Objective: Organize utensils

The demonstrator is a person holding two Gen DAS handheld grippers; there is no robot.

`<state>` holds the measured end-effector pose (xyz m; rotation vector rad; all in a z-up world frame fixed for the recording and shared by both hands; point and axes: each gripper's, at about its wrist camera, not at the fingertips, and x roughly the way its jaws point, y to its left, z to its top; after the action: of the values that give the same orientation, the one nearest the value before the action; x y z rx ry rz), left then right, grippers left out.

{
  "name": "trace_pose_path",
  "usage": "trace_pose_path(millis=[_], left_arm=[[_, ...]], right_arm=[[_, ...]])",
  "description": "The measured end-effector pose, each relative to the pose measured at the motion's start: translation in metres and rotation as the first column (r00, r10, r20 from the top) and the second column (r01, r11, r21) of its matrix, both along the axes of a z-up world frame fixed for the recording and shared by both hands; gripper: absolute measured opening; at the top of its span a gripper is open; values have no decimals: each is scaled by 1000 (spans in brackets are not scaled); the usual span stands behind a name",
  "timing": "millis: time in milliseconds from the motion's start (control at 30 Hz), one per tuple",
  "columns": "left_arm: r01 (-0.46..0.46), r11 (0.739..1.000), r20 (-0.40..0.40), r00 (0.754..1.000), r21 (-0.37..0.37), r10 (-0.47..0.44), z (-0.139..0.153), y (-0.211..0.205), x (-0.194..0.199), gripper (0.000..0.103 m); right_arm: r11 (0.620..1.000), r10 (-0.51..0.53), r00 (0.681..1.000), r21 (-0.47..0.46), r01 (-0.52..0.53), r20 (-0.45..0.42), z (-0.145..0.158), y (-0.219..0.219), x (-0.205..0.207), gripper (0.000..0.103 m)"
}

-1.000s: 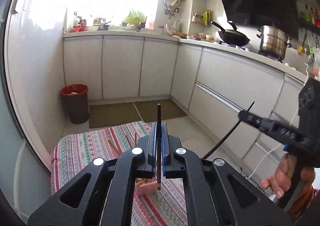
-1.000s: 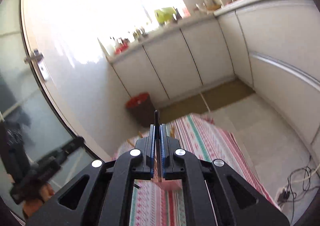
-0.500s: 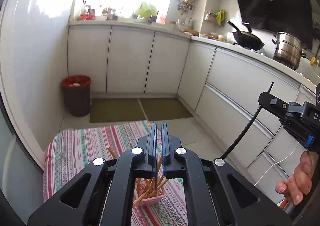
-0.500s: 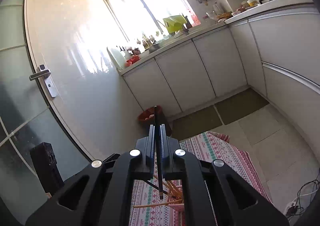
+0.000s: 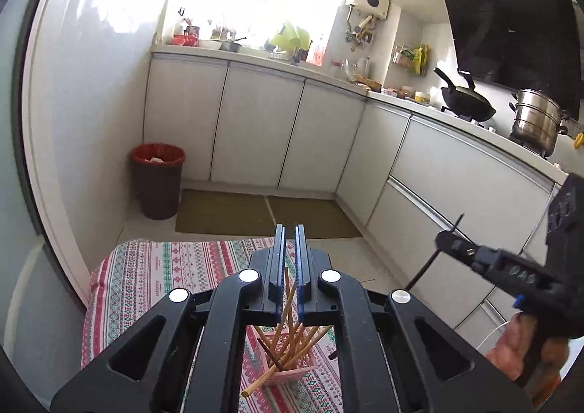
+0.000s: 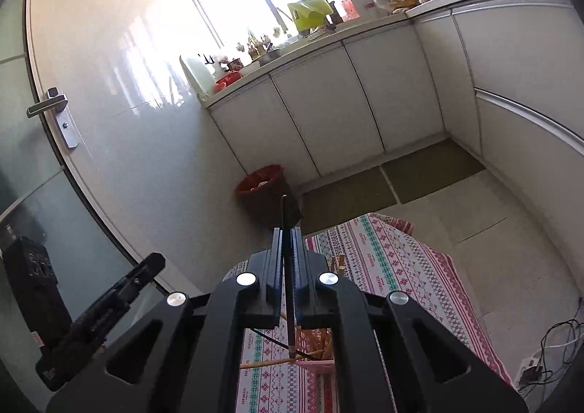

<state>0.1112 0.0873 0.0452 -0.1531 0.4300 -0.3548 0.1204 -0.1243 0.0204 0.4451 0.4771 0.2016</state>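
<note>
A pink basket (image 5: 292, 371) (image 6: 321, 363) stands on the patterned tablecloth (image 5: 164, 274) and holds several wooden chopsticks (image 5: 281, 336) and one black chopstick (image 5: 268, 352). My left gripper (image 5: 289, 230) hovers above the basket. Its jaws are opening by a narrow gap with nothing between them. From the right wrist it shows at lower left (image 6: 157, 261). My right gripper (image 6: 288, 230) is shut on a second black chopstick (image 6: 289, 303), held upright over the basket. In the left wrist view that gripper (image 5: 443, 237) is at the right, held by a hand (image 5: 511, 351).
A red-lined waste bin (image 5: 157, 179) (image 6: 262, 186) stands on the floor beyond the table, beside white cabinets (image 5: 255, 128). Two floor mats (image 5: 262, 212) lie in front of them. Cables (image 6: 558, 340) run along the floor at the right. A glass door with a handle (image 6: 54, 106) is at the left.
The left gripper let go of its black chopstick, which now lies in the pink basket. Both grippers shifted over the table. The right gripper still grips its chopstick.
</note>
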Motion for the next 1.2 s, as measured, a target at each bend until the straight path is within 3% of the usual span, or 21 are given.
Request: trace_pose_path(millis=[133, 233, 300, 333, 367, 400, 433, 467, 500, 567, 667, 867, 933, 1200], left_arm=[[-6, 1000, -9, 1000, 20, 6, -2, 0, -1, 10], [-31, 999, -20, 999, 32, 32, -7, 3, 2, 22], [-58, 998, -10, 998, 36, 58, -7, 8, 1, 28], [-73, 997, 1, 997, 32, 73, -6, 11, -1, 30], [-99, 995, 20, 995, 22, 98, -3, 15, -5, 38], [-126, 992, 41, 991, 11, 125, 0, 19, -8, 52], [-163, 987, 67, 984, 0, 162, 3, 22, -13, 63], [-201, 979, 94, 975, -10, 201, 7, 25, -18, 89], [-247, 969, 130, 960, -27, 249, 10, 27, -24, 96], [-283, 958, 161, 945, -45, 286, 17, 27, -31, 96], [-306, 950, 170, 935, -58, 311, 23, 22, -35, 96], [-342, 939, 170, 923, -49, 345, 27, 6, -44, 96], [-342, 939, 158, 926, -32, 342, 25, -4, -47, 96], [-400, 912, 141, 912, 88, 386, 18, -32, -72, 96]], right_arm=[[1000, -9, 1000, -21, 9, -3, -15, 12, 14, 5], [999, 21, 1000, -48, -21, 8, -34, 23, 29, 7], [998, 47, 998, -50, -48, -35, -49, 27, 41, 19], [998, 51, 997, -26, -52, -50, -55, 25, 44, 34], [999, 43, 997, -10, -44, -62, -59, 23, 45, 38], [999, 39, 997, -4, -39, -66, -59, 21, 44, 41], [999, 34, 998, -3, -34, -61, -56, 18, 41, 50], [1000, 26, 999, -1, -27, -46, -52, 16, 36, 59], [1000, 17, 1000, 4, -17, -23, -47, 12, 29, 65], [1000, -13, 1000, -3, 13, 22, -36, 7, 15, 83], [995, -93, 992, -39, 96, 86, -18, 2, -5, 96], [950, -257, 961, -155, 271, 105, 7, -5, -30, 96], [944, -243, 968, -217, 249, 57, 13, -3, -31, 96], [929, -268, 963, -269, 253, -18, 13, -14, -53, 96]])
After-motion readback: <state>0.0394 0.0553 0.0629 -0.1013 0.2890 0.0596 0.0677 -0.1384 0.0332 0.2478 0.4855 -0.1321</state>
